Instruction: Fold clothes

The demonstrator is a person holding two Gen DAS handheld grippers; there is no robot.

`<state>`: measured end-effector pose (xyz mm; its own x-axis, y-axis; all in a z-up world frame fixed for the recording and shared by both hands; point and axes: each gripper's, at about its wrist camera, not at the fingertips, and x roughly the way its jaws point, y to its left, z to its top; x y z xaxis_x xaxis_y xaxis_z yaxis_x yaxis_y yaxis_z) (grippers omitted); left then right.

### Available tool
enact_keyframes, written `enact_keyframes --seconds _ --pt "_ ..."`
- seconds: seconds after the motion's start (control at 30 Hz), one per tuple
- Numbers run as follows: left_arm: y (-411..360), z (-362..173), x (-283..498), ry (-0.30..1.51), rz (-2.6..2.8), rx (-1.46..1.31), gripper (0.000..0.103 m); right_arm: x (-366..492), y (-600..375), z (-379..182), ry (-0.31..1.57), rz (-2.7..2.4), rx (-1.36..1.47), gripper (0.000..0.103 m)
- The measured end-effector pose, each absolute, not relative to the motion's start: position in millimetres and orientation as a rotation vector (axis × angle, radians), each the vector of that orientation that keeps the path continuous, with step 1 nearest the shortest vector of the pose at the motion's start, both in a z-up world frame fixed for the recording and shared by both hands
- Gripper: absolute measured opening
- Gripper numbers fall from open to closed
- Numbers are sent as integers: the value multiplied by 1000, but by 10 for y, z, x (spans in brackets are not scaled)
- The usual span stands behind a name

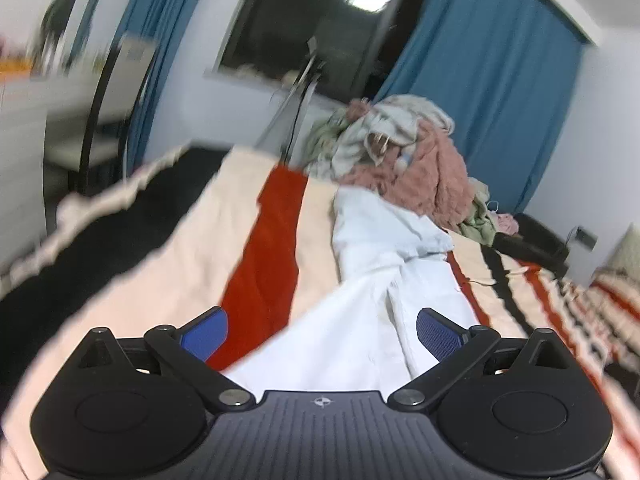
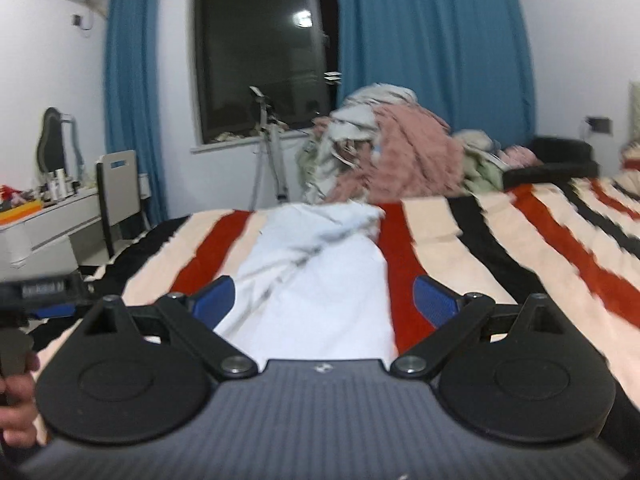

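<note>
Left wrist view: cream bedspread with red and black stripes (image 1: 192, 248), far heap of pink and pale laundry (image 1: 400, 160), then a white cloth garment (image 1: 384, 264) stretched along it between the released left gripper (image 1: 322, 330). Right gripper (image 2: 324, 298) likewise gapes, straddling the garment's near end.

Black grippers (image 1: 320, 334), blue ribbed pads (image 2: 434, 298), silver screws.

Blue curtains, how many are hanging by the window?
2: one blue curtain left of the dark window, the other blue curtain right of it, behind the clothes pile.
</note>
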<state>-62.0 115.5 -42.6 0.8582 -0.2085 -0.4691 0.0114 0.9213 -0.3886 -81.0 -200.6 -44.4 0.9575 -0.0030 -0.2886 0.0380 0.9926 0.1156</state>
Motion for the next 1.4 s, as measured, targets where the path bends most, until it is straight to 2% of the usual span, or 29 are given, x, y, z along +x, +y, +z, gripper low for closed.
enact_keyframes --seconds 0.1,0.3,0.33,0.47,0.6,0.7,0.8,0.83,0.87,0.9,0.93,1.1,1.27,1.4 --pt "1447 -560 -541 602 -71 -554 101 -842 -2076 -477 344 -64 125 97" --pt "1881 -980 -328 748 67 -776 92 -801 -2224 -468 358 -65 173 97" --pt "1914 -1062 -272 791 89 -804 82 -821 -2257 -463 355 -62 190 97" --pt "1936 -1088 -296 781 97 -816 75 -886 -2425 -449 344 -66 257 97" --pt "1803 -976 -332 803 76 -700 71 -945 -2565 -446 321 -82 300 97" --pt "1666 -951 -355 818 51 -667 62 -984 -2624 -437 298 -88 324 97" --pt "1532 -974 -351 824 16 -685 51 -1023 -2683 -429 275 -95 349 97" --pt "1518 -995 -328 832 4 -701 39 -1036 -2703 -426 267 -98 357 97" --pt "1507 -1016 -303 840 -7 -718 18 -1049 -2723 -423 260 -100 365 97" --pt "1493 -1024 -289 855 -9 -712 7 -1062 -2743 -420 252 -102 374 97" --pt "1474 -1011 -294 860 1 -690 4 -1076 -2762 -417 244 -105 382 97" --pt "1218 -610 -548 740 -19 -479 4 -1132 -2855 -403 219 -108 415 97" --pt "548 -3 -1130 499 -224 -241 3 -1170 -2975 -403 199 -87 454 97" --pt "-185 -83 -1349 539 -448 -65 3 -1139 -3078 -411 209 -76 485 97"
